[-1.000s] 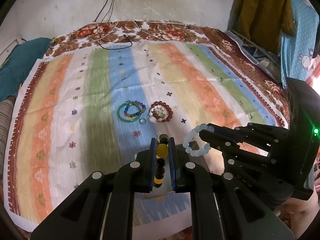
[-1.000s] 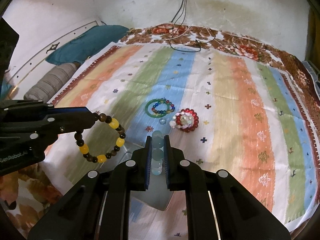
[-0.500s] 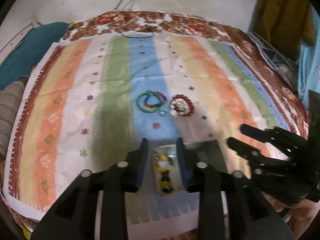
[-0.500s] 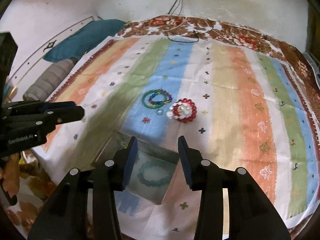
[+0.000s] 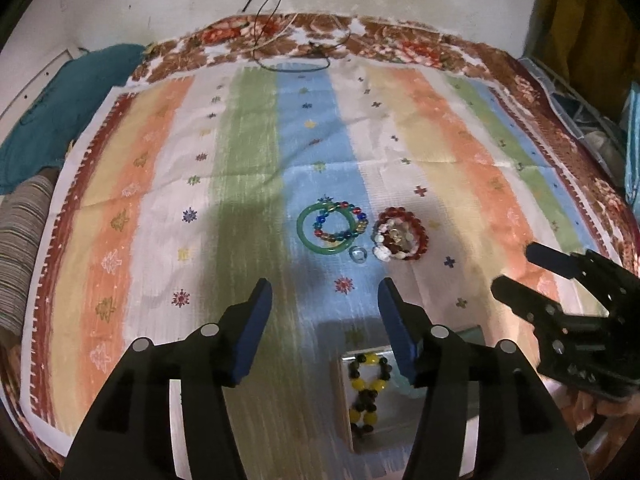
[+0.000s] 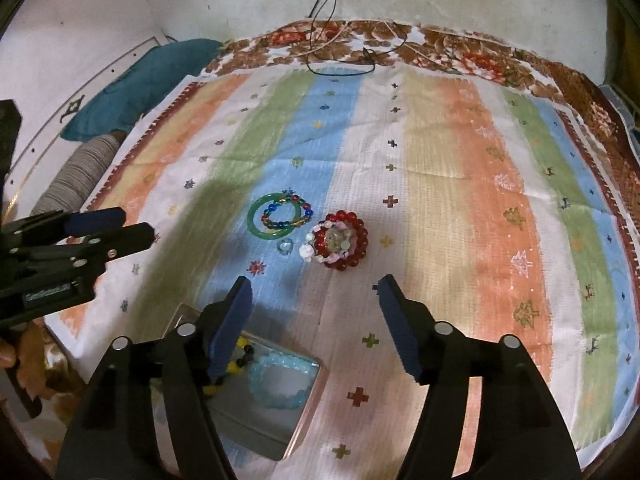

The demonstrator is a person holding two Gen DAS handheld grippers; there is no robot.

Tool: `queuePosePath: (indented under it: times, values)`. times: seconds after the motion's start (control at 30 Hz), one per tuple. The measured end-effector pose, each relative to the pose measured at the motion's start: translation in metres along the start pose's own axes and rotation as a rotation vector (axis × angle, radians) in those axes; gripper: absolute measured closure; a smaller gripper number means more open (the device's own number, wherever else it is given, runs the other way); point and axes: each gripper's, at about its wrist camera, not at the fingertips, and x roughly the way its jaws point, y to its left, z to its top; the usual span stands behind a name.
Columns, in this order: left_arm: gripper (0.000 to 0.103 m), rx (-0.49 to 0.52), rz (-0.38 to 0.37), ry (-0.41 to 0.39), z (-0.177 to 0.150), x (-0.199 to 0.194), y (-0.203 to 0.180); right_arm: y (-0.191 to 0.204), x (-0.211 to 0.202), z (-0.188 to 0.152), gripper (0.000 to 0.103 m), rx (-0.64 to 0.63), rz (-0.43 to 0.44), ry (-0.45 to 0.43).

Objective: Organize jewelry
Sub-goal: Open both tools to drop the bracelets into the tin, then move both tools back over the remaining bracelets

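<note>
Left gripper (image 5: 324, 292): jaws spread, nothing betw. them; they have just been opening. Blue pads on black fingers, hovering over the cloth (image 5: 248, 152) just left of the tin (image 5: 344, 400).

Right gripper (image 6: 312, 292): jaws also spread wide and empty, just been opening; it hangs above the tin's far right corner.

Tin: shallow, rectangular, metal, lying on the near edge of the cloth. Contents: a yellow bracelet (image 5: 366, 384), alternating yellow and dark brown/black round beads, folded into a loose figure-eight along the tin's left side; and a pale bracelet (image 6: 280, 380), light blue translucent beads, lying as an open ring in the right part. In the right wrist view the yellow one is mostly hidden behind the left finger.

Mid-cloth, well apart from the tin, three more pieces:
- Bangle (image 5: 326, 228): smooth green ring, flat on the blue stripe.
- Mixed bracelet (image 5: 342, 224): small blue, red and amber glassy beads, lying inside the bangle and overlapping its right rim.
- Red bracelet (image 5: 402, 234): dark red round beads in an outer ring, w/ white and pinkish beads heaped inside; just right of the bangle.
- Clear ring (image 5: 358, 255): small, glassy, near edge of the bangle, betw. it and the red bracelet.

Cloth: vertical stripes of orange, green, blue, white, cream, w/ small cross and tree motifs, spread on a brown floral bedsheet (image 5: 360, 40).
</note>
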Motion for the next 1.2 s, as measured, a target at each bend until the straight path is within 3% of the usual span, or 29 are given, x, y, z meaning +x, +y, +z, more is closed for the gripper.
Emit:
queuePosePath:
  times: [0.3, 1.2]
  values:
    - [0.048, -0.067, -0.028, 0.048, 0.014, 0.028, 0.010, -0.013, 0.019, 0.011, 0.036, 0.042, 0.001, 0.038]
    - [0.045, -0.063, -0.004, 0.095, 0.044, 0.090, 0.005, -0.015, 0.077, 0.024, 0.035, 0.029, -0.032, 0.160]
